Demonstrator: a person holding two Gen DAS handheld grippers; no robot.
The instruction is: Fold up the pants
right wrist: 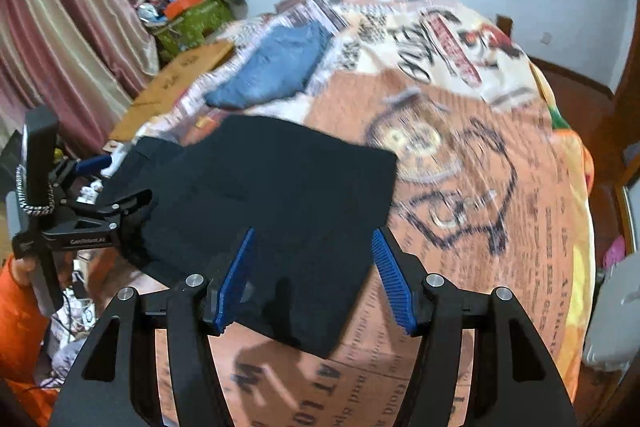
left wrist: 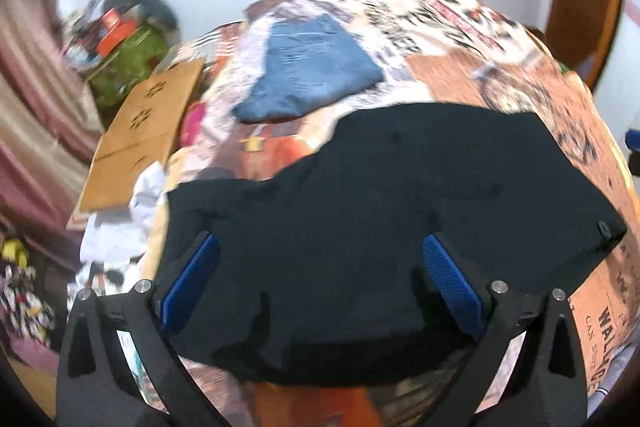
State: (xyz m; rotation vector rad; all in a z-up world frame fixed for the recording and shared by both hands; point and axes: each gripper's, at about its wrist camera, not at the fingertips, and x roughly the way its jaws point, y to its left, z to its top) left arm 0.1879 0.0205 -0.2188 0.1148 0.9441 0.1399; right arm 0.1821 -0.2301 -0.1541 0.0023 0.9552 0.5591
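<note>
We see the black pants [right wrist: 256, 211] lying folded on the bed [right wrist: 500, 227], long axis left to right, under our unclenched left gripper [left wrist: 320, 287] and spread, empty right gripper [right wrist: 316, 279].

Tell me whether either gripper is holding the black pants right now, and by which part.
Neither holds anything. The left gripper and right gripper are both open over the near edge of the black pants.

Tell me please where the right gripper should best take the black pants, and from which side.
Probably at the near right corner of the black pants, coming from the near edge. That corner lies flat and free on the bedspread, just ahead of the open right gripper.
</note>
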